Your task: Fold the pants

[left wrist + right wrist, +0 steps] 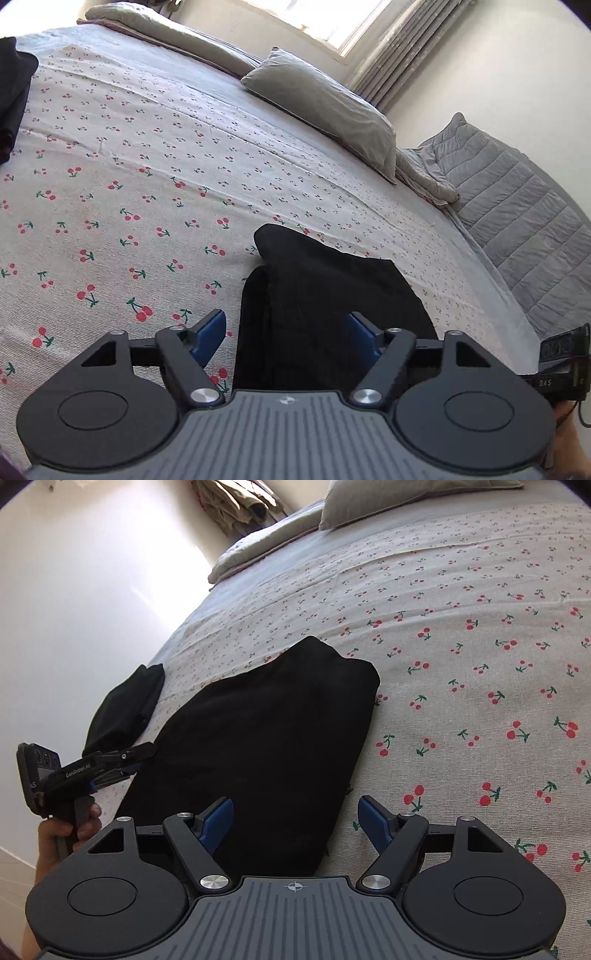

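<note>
Pants [266,746] near edge hidden behind right tool [295,823], featureless black

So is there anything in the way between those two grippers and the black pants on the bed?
Nothing visible. Both the left gripper and the right gripper are open with the black pants lying right in front of them on the cherry-print bedspread.

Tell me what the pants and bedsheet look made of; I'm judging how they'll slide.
Pants: matte black, soft, probably a knit or fleece; no sheen, rounded folds. Bedsheet: a light woven cotton-like cloth with fine ribbing and printed cherries.
</note>
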